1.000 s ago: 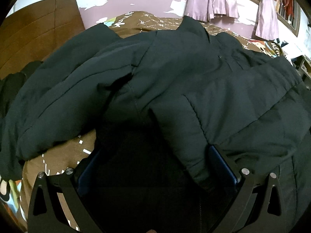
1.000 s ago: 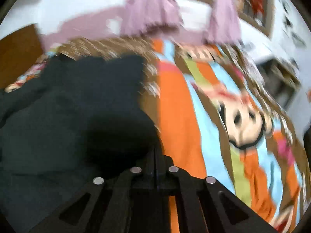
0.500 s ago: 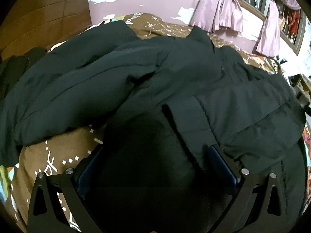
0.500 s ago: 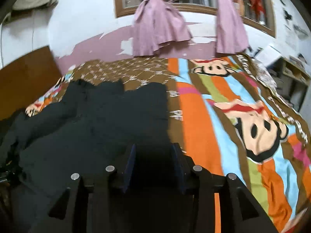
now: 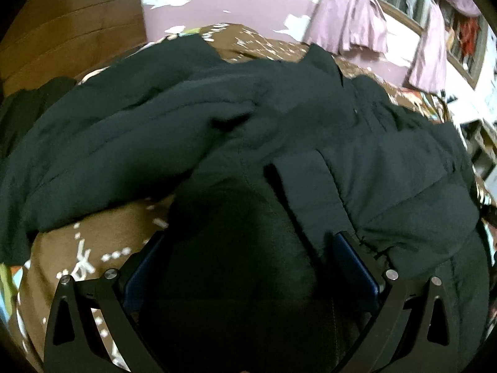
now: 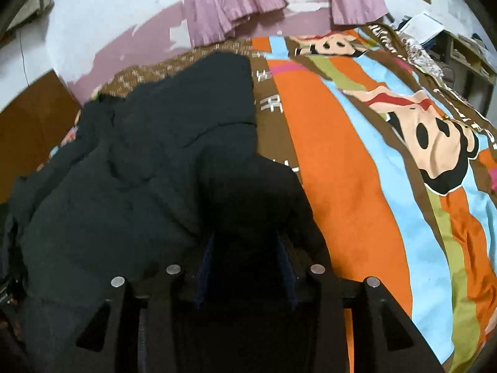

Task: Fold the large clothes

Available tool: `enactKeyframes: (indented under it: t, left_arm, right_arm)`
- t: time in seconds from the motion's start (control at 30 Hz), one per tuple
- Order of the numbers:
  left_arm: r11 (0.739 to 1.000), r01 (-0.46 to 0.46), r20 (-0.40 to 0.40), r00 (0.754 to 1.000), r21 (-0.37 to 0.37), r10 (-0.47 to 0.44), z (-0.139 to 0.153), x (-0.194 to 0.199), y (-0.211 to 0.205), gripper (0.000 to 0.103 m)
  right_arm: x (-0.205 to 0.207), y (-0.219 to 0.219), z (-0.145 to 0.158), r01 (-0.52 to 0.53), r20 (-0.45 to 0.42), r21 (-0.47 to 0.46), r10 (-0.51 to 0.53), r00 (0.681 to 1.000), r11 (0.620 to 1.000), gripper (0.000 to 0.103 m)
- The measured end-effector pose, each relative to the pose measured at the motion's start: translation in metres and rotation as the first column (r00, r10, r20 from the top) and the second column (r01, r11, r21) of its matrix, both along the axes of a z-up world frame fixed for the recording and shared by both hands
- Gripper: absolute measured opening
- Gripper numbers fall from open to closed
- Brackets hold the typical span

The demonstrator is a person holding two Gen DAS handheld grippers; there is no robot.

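A large dark padded jacket (image 5: 279,118) lies spread on the bed, its sleeve reaching left. My left gripper (image 5: 248,267) is wide open low over the jacket's near hem, dark fabric bulging between its blue-padded fingers (image 5: 357,267). In the right wrist view the same jacket (image 6: 149,168) fills the left half. My right gripper (image 6: 247,267) is partly open over the jacket's near right edge, with a bulge of fabric between its fingers (image 6: 287,267).
The bed has a brown patterned cover (image 5: 93,242) and a bright orange, blue and green cartoon blanket (image 6: 357,186) to the right of the jacket. A wooden headboard (image 5: 71,31) stands at the back left. Purple curtains (image 6: 233,3) hang on the far wall. Shelves (image 6: 466,52) stand at the right.
My right gripper has opened from shut to partly open. Both grippers have pulled back and the jacket looks flatter.
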State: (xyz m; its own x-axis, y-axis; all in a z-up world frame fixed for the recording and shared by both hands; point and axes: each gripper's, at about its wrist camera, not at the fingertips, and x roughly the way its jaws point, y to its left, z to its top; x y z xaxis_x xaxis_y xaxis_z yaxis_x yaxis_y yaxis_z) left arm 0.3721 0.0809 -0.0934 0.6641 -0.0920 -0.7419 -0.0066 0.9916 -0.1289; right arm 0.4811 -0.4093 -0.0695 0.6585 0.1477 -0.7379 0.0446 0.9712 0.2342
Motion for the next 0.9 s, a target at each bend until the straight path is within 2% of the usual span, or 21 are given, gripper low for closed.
enactKeyframes:
  t: [0.1, 0.2, 0.3, 0.4, 0.5, 0.67, 0.7, 0.8, 0.9]
  left_arm:
    - [0.994, -0.065, 0.018, 0.998, -0.086, 0.067, 0.011, -0.013, 0.027, 0.102]
    - [0.973, -0.173, 0.019, 0.984, -0.151, 0.178, 0.020, -0.028, 0.064, 0.102]
    - [0.940, -0.280, 0.019, 0.957, -0.196, 0.289, 0.026, -0.045, 0.106, 0.102]
    - [0.894, -0.352, 0.051, 0.924, -0.279, 0.380, 0.033, -0.065, 0.147, 0.102]
    - [0.837, -0.441, 0.049, 0.876, -0.324, 0.480, 0.034, -0.076, 0.183, 0.102]
    - [0.701, -0.585, -0.035, 0.777, -0.407, 0.629, 0.018, -0.090, 0.238, 0.102]
    - [0.680, -0.602, -0.044, 0.761, -0.418, 0.647, 0.014, -0.092, 0.245, 0.102]
    - [0.582, -0.663, -0.082, 0.690, -0.470, 0.719, -0.005, -0.111, 0.276, 0.102]
    - [0.471, -0.701, -0.165, 0.634, -0.536, 0.756, -0.031, -0.121, 0.301, 0.101]
  right_arm:
    - [-0.009, 0.004, 0.016, 0.018, 0.063, 0.004, -0.018, 0.998, 1.000, 0.056]
    - [-0.007, 0.023, 0.036, -0.001, 0.126, -0.026, 0.004, 0.992, 1.000, 0.068]
    - [-0.006, 0.051, 0.051, -0.052, 0.182, -0.022, 0.055, 0.982, 0.998, 0.081]
    - [-0.002, 0.090, 0.060, -0.127, 0.201, -0.009, 0.126, 0.971, 0.992, 0.088]
    - [0.001, 0.131, 0.062, -0.212, 0.197, -0.020, 0.211, 0.957, 0.977, 0.094]
    - [0.012, 0.208, 0.055, -0.356, 0.160, -0.067, 0.363, 0.918, 0.932, 0.094]
    - [0.012, 0.218, 0.054, -0.371, 0.160, -0.079, 0.379, 0.911, 0.925, 0.094]
    - [0.017, 0.260, 0.049, -0.427, 0.154, -0.131, 0.443, 0.883, 0.895, 0.094]
    - [0.023, 0.287, 0.042, -0.454, 0.147, -0.158, 0.475, 0.867, 0.877, 0.094]
